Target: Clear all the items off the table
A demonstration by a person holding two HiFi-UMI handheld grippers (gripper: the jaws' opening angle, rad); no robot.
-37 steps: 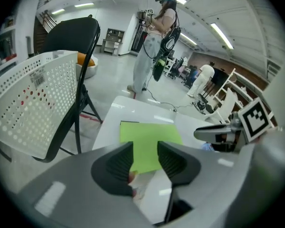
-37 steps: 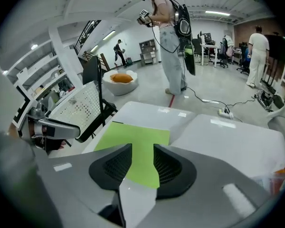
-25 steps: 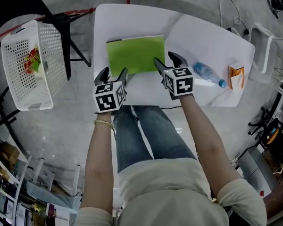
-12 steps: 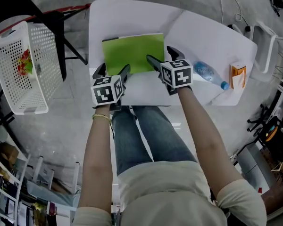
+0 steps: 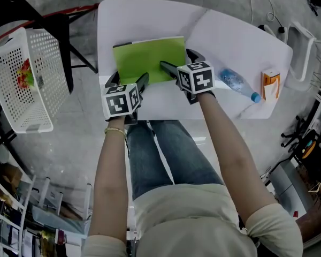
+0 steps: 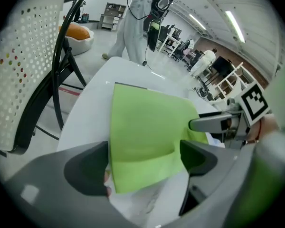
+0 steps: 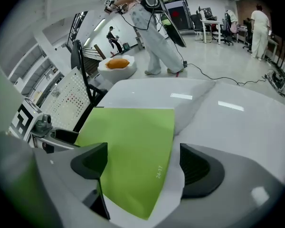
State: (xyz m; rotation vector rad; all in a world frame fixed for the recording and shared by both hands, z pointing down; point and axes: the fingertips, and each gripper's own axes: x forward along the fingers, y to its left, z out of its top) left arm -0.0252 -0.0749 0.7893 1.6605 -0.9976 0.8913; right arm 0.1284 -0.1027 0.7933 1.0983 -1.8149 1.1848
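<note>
A flat green folder (image 5: 148, 59) lies on the white table (image 5: 241, 42), with white paper showing under its near edge. My left gripper (image 5: 128, 80) is open at the folder's near left corner; in the left gripper view the green corner (image 6: 147, 132) lies between the wide jaws (image 6: 142, 163) without touching them. My right gripper (image 5: 177, 59) is at the near right corner with its jaws opening. In the right gripper view the folder (image 7: 133, 151) sits between the jaws (image 7: 142, 163), and neither pad presses on it. A clear water bottle (image 5: 236, 84) and an orange carton (image 5: 270, 85) lie to the right.
A white perforated basket (image 5: 21, 79) holding something colourful rests on a black chair (image 5: 69, 42) left of the table. A white stool (image 5: 299, 47) and cables are at the far right. People stand in the background (image 7: 152, 27).
Both grippers have moved forward over the folder's near edge. The right gripper's jaws have spread wider, and the left's slightly.
</note>
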